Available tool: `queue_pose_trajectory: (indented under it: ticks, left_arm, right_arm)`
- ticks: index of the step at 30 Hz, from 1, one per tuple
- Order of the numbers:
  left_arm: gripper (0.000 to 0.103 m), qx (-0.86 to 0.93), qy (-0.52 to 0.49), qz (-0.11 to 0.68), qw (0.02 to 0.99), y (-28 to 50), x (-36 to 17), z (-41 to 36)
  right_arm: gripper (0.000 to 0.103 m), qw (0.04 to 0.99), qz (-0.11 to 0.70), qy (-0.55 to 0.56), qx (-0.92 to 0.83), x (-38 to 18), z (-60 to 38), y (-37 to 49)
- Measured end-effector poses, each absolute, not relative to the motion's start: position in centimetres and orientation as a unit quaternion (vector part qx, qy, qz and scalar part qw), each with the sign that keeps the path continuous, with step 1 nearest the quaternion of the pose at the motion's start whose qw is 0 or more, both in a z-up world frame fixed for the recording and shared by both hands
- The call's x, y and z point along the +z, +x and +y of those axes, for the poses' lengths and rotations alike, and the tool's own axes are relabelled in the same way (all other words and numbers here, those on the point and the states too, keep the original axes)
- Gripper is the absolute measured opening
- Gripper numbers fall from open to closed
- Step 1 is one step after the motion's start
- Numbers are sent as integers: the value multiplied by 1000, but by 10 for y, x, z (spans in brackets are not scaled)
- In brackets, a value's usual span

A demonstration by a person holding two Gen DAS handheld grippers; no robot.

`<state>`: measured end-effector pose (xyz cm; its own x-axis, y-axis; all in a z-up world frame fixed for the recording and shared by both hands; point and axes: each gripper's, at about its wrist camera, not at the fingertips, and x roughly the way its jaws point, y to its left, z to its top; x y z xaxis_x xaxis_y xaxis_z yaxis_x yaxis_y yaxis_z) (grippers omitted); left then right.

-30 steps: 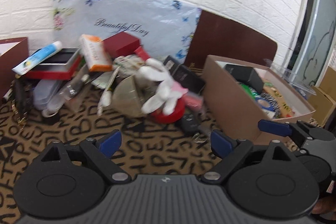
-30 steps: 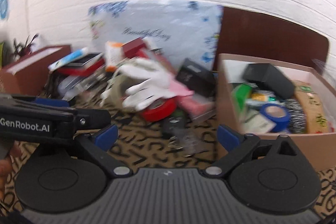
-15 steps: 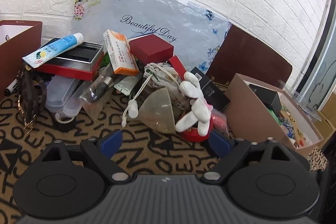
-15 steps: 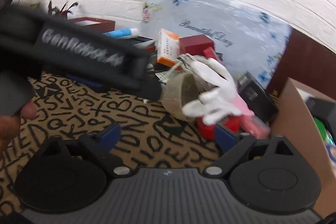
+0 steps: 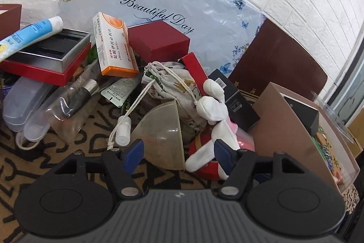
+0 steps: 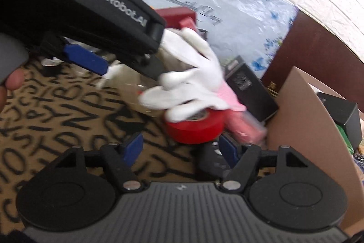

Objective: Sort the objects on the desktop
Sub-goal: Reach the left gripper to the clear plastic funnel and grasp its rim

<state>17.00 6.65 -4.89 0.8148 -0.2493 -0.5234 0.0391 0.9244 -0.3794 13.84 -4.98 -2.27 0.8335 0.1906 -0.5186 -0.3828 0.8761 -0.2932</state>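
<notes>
A heap of desk clutter lies on a letter-print cloth (image 5: pixel 68 152). My left gripper (image 5: pixel 179 152) hangs low in front of it with its jaws closing. A tan plastic cone (image 5: pixel 163 136) and a white glove (image 5: pixel 213 111) lie between its pads, and I see no pad pressing on either. My right gripper (image 6: pixel 180 149) is closing too. A red tape roll (image 6: pixel 195 126) sits just ahead between its fingers, under the white glove (image 6: pixel 195 83), untouched. A black key fob (image 6: pixel 211 163) lies by its right finger. The left gripper (image 6: pixel 129 71) crosses the upper left of the right wrist view.
An open cardboard box (image 5: pixel 284 124) with sorted items stands on the right. The heap holds an orange-white medicine box (image 5: pixel 113 47), a red box (image 5: pixel 159 42), a blue tube (image 5: pixel 29 35), a drawstring pouch (image 5: pixel 173 83) and a black carton (image 5: pixel 236 99). A white brick wall stands behind.
Both grippers have moved forward and down toward the heap, and both pairs of jaws have narrowed. The left gripper has swung into the right wrist view's upper left.
</notes>
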Motion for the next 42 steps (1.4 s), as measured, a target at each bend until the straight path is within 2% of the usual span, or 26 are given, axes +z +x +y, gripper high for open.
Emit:
queue_pose_trajectory:
  ticks: [1,3,5,7,9,15,19,21,23,34,39,41,42]
  left_arm:
    - [62,-73,-180,297,935,174,-50,66]
    - [58,-55,-176,303,935,181,-54,65]
    - [48,-37,-173,304,936,185,-57,69]
    - [48,-42,-181,302,935,185,-60,75]
    - [46,-46,-176,302,936,182,-60,78]
    - [30,-49,-155,306,938,156,-57,85]
    - [16,-51,-158,320,933,128,-61,94]
    - [13,-53,-161,325,930,113,-64,99]
    - [11,-57,-167,327,928,99,-65,103]
    - [13,-48,-159,312,936,63,-55,106]
    - [32,-59,-166,306,936,56,-51,111]
    - [40,-65,-168,307,935,56,-52,112]
    - [40,-66,-168,308,934,56,-53,113]
  right_arm:
    - [71,938,242,-198,147,-23,-51,143]
    - [73,939,239,-203,140,-25,-53,154]
    - [73,938,239,-211,140,-27,-52,165]
    - [73,934,245,-213,150,-31,-50,176]
    - [68,930,254,-209,161,-34,-50,181]
    - [68,924,275,-163,211,-27,-61,145]
    - [68,911,308,-117,248,-26,-74,104]
    - [63,907,321,-102,252,-28,-79,84]
    - [54,908,320,-92,253,-27,-86,64]
    - [53,917,273,-102,274,-5,-88,36]
    - [51,904,245,-133,325,1,-57,46]
    - [45,898,240,-146,338,0,-42,52]
    - [41,895,243,-151,342,-2,-35,56]
